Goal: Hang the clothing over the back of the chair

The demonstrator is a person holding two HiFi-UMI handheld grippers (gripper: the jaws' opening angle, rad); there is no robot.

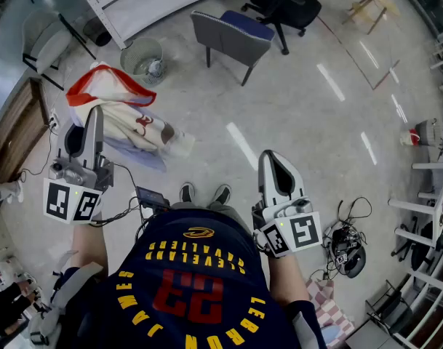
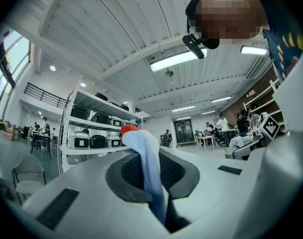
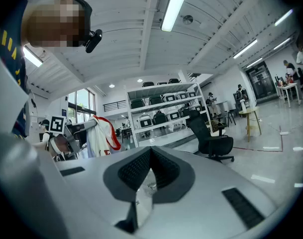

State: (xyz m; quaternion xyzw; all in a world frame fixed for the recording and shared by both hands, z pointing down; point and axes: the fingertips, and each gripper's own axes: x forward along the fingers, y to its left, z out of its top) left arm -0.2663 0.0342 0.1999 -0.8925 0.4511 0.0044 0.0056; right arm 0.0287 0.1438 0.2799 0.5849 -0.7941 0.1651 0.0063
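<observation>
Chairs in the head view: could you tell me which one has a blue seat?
The grey-backed chair in the middle; the office chair beyond it is black, the left chair pale grey.

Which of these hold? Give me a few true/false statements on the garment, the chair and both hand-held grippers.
1. The left hand-held gripper is clamped on the white and red garment. True.
2. The garment is draped over the back of the grey chair. False: it hangs from the left hand-held gripper, and the chair stands bare further ahead.
3. The right hand-held gripper holds a sleeve. False: its jaws are together with nothing between them.
4. A wire wastebasket stands on the floor to the left of the grey chair. True.
</observation>
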